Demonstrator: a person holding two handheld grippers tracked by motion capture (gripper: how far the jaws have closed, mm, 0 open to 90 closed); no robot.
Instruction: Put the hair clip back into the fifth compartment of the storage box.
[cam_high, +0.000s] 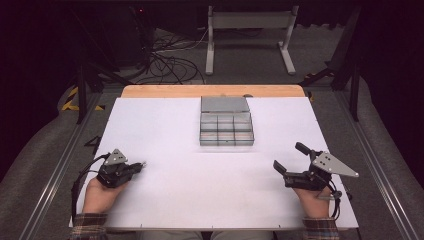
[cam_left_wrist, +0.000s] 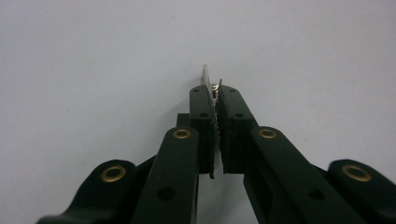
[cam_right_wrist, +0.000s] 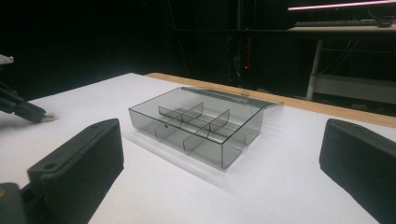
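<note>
A clear grey compartment box (cam_high: 226, 131) stands at the table's far middle, its lid (cam_high: 225, 104) laid open behind it. The right gripper view shows the box (cam_right_wrist: 201, 123) with its dividers and no contents that I can make out. My left gripper (cam_high: 142, 164) rests low at the near left, shut on a small clear and metal piece (cam_left_wrist: 205, 74) that pokes out past its tips (cam_left_wrist: 215, 91). At the near right, my right gripper (cam_high: 289, 157) is open wide with nothing between its fingers (cam_right_wrist: 79, 158), facing the box.
The white table sheet (cam_high: 170, 200) spreads between the grippers and the box. A wooden strip (cam_high: 165, 91) runs along the far edge. Beyond it are cables (cam_high: 165, 60) on the floor and a white stand (cam_high: 250, 30). The left gripper (cam_right_wrist: 21, 108) shows far left in the right gripper view.
</note>
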